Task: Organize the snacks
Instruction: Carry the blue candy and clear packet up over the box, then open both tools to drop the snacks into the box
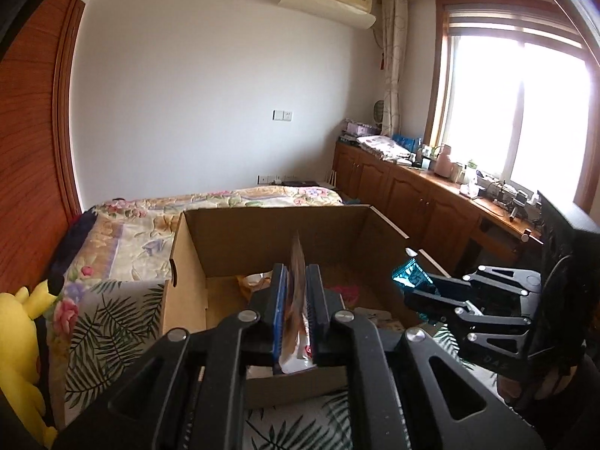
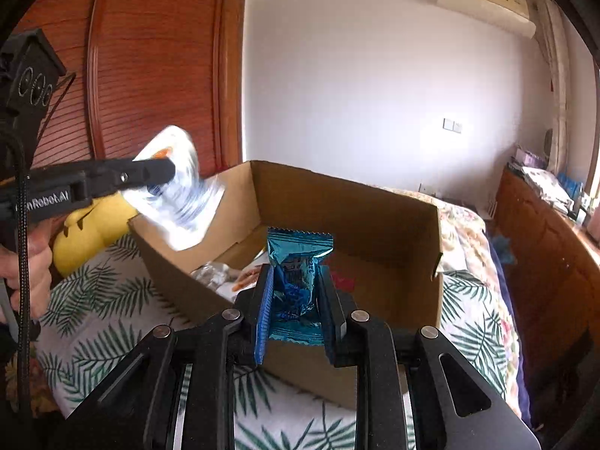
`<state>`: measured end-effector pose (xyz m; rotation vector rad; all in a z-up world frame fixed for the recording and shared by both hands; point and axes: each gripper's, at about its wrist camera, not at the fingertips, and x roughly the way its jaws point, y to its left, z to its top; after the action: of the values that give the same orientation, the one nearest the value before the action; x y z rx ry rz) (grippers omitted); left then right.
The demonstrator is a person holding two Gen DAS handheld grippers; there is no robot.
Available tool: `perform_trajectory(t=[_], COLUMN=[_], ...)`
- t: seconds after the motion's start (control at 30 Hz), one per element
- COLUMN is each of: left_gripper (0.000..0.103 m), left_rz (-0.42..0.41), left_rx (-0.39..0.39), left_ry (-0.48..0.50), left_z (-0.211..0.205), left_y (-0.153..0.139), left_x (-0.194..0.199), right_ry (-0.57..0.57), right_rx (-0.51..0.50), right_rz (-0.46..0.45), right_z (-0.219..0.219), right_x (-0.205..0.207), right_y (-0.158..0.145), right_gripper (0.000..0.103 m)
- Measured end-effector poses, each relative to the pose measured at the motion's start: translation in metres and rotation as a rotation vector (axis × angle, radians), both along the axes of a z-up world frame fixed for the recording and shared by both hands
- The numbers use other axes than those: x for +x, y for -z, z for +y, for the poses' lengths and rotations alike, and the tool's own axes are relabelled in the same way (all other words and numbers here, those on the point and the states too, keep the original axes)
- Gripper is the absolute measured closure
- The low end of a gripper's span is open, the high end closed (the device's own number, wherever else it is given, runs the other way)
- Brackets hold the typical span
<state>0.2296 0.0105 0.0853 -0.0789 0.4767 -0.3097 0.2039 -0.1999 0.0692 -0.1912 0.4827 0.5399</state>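
Your left gripper (image 1: 296, 292) pinches a white packet (image 2: 176, 187); its side reads "nRobot.AI". Your right gripper (image 2: 294, 300) clamps a blue packet (image 2: 298, 262), print unreadable, the cardboard box (image 2: 360, 202) at twelve o'clock.

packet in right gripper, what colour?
Shiny blue foil packet, clamped in the right gripper; clearest in the right wrist view.

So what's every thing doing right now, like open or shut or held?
Left gripper: shut on white snack packet, above the box.
Right gripper: shut on shiny blue foil snack packet.
Brown cardboard box: open-topped, on the bed, snacks inside.
Yellow plush toy: lying beside the box.
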Motion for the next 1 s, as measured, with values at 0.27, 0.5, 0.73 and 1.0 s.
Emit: perform_trajectory(t=[0.27,0.5,0.73,1.0], left_gripper=[0.098,0.097,0.096,0.095], left_rz=[0.037,0.056,0.067,0.064], left_rx=[0.005,0.023,0.044,0.062], left_ry=[-0.005,-0.011,-0.021,-0.032], left_z=[-0.002,-0.007,-0.010,-0.015], left_y=[0.018,0.024,0.025,0.018], left_x=[0.020,0.022,0.018,-0.008], right_ry=[0.008,0.020,0.026,0.043], right_rx=[-0.003,-0.003,0.001,0.021], right_rz=[0.026,0.045,0.050,0.041], right_z=[0.003,0.003,0.001,-0.006], right_x=[0.028,0.038,0.037,0.014], right_y=[0.012,0.020,0.020,0.011], right_gripper=[0.082,0.082,0.078,0.078])
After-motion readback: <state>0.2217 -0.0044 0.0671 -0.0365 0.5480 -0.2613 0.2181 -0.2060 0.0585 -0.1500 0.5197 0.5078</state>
